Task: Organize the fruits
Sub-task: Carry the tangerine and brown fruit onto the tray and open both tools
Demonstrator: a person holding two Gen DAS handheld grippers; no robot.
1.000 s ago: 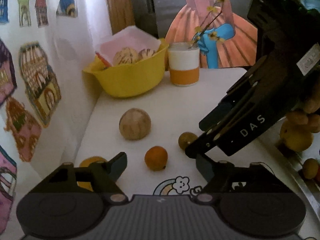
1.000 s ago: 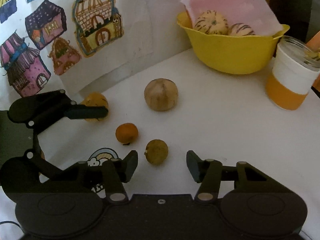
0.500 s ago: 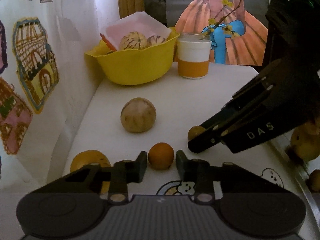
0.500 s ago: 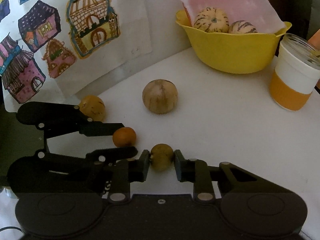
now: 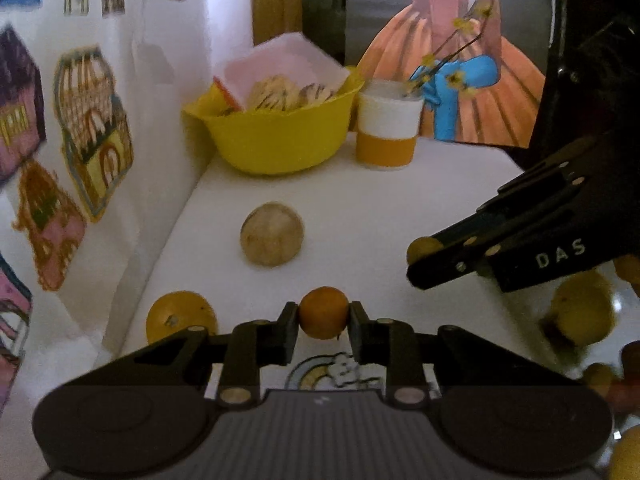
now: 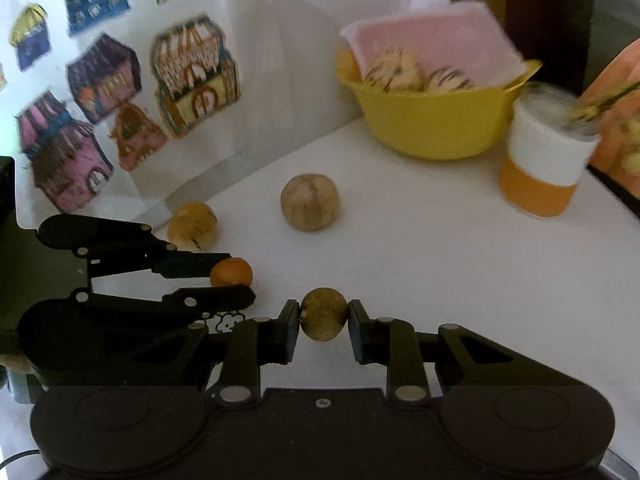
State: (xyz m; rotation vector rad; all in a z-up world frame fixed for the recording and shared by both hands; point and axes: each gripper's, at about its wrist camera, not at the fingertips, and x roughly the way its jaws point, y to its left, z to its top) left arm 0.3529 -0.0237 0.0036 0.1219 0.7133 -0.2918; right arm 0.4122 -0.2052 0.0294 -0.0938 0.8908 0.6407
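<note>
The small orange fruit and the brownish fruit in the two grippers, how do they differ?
The small orange fruit is bright and smooth; the brownish fruit is dull olive and speckled. The left gripper holds the first, the right gripper the second. Both are small, round and pinched between fingers.

Orange fruit [image 5: 323,312]; olive-brown speckled fruit [image 6: 323,320]; tan striped melon [image 5: 272,234]; yellow bowl [image 5: 276,144]; white table [image 5: 380,216]; black tongs [image 5: 323,326].

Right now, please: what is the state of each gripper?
Left gripper: shut on the small orange fruit.
Right gripper: shut on the small brownish-green fruit.
</note>
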